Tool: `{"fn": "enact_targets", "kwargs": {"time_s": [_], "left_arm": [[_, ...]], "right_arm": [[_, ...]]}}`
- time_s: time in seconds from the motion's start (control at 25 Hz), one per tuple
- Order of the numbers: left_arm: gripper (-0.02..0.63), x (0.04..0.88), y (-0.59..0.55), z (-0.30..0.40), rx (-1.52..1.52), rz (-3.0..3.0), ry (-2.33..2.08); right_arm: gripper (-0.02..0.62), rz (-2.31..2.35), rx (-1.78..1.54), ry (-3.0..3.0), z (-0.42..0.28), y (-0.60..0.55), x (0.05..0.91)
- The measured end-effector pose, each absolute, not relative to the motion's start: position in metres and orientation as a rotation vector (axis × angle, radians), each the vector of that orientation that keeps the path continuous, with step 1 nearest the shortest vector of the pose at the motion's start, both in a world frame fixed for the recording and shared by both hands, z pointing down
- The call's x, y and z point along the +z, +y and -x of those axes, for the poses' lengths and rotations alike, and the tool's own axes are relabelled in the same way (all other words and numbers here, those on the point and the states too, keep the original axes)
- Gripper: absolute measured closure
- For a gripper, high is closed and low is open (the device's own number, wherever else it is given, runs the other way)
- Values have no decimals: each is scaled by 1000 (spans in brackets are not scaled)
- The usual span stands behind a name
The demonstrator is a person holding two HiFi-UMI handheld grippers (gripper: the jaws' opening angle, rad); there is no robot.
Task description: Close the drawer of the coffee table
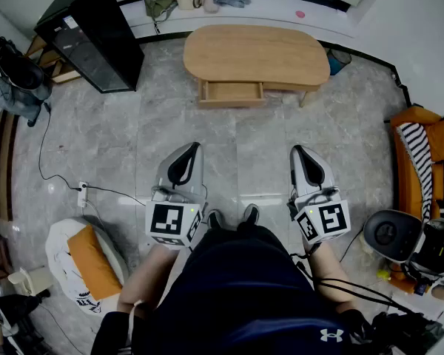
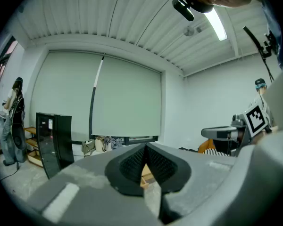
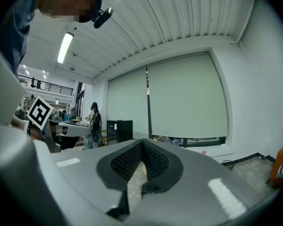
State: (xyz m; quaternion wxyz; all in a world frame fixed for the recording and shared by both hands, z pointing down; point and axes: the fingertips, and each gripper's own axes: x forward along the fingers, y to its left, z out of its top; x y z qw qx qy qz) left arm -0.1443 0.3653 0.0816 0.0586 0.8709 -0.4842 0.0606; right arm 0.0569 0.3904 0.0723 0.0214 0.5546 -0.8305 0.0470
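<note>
A light wooden coffee table [image 1: 256, 53] stands on the grey tile floor ahead of me. Its drawer [image 1: 231, 93] is pulled out toward me, empty inside. My left gripper [image 1: 189, 154] and right gripper [image 1: 299, 157] are held side by side well short of the table, both shut with nothing between the jaws. In the left gripper view the black pads [image 2: 134, 164] meet, and a sliver of the wooden table [image 2: 146, 177] shows below them. In the right gripper view the pads [image 3: 153, 162] are also pressed together, level with the room.
A black cabinet [image 1: 89, 35] stands at the far left. An orange sofa with a striped cloth [image 1: 422, 157] is at the right, a white and orange bag [image 1: 85, 261] at the lower left. A cable and power strip [image 1: 81, 192] lie on the floor left.
</note>
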Motion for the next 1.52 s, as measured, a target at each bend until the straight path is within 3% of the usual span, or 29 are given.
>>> {"fn": "enact_targets", "kwargs": {"time_s": [1.04, 1.52], "left_arm": [[604, 116, 351, 75, 300, -2436, -1637], [604, 141, 288, 101, 320, -2402, -1608]], "right_arm": [[594, -1658, 345, -2677, -167, 346, 109], [594, -1693, 418, -2603, -153, 291, 133]]}}
